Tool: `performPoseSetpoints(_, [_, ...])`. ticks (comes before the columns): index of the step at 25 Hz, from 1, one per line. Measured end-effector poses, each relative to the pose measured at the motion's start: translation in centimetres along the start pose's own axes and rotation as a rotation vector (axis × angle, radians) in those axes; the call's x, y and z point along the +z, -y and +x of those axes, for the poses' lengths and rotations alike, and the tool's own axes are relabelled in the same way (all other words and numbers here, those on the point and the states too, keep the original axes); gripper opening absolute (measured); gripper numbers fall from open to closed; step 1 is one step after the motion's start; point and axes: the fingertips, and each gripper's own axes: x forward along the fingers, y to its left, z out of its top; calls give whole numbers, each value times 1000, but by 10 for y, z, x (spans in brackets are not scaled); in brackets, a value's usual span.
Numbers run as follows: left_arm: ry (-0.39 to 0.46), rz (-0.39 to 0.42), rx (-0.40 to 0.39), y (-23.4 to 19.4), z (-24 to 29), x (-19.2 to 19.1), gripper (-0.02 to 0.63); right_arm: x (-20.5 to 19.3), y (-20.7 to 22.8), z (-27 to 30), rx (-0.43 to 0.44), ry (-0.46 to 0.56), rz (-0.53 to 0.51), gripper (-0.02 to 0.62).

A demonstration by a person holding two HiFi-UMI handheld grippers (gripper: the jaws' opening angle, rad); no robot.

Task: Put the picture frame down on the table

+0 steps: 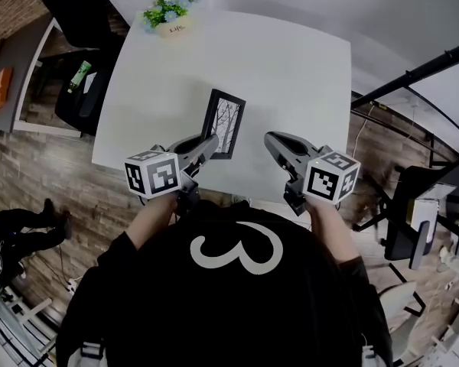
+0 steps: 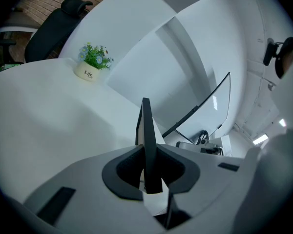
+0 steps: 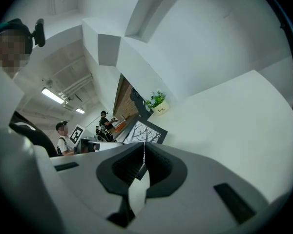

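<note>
View from above: a person stands at a white counter (image 1: 291,67). The left claw (image 1: 208,145) is clamped on the near edge of a black picture frame (image 1: 225,121). The frame stands upright on its edge near the counter's front, and I cannot tell whether its base touches. The right claw (image 1: 271,139) hovers beside it, jaws together, holding nothing. The frame seems gripped but not yet laid down. The next move likely calls for tipping it gently flat, then letting go.

White table (image 1: 291,75) carrying a small white pot (image 1: 173,27) of green and blue flowers, pot sitting upright near the far-left corner
</note>
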Motion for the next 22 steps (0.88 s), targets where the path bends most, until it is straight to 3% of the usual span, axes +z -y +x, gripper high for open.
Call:
performPoseSetpoints(12, [-57,-35,25,-18,16,-28,71,-16,4,-7,-5,-24,15,25])
performPoseSetpoints(22, [-64,-112,12,-25,23,-34,72,-24,3,-5,11,-49,16,25])
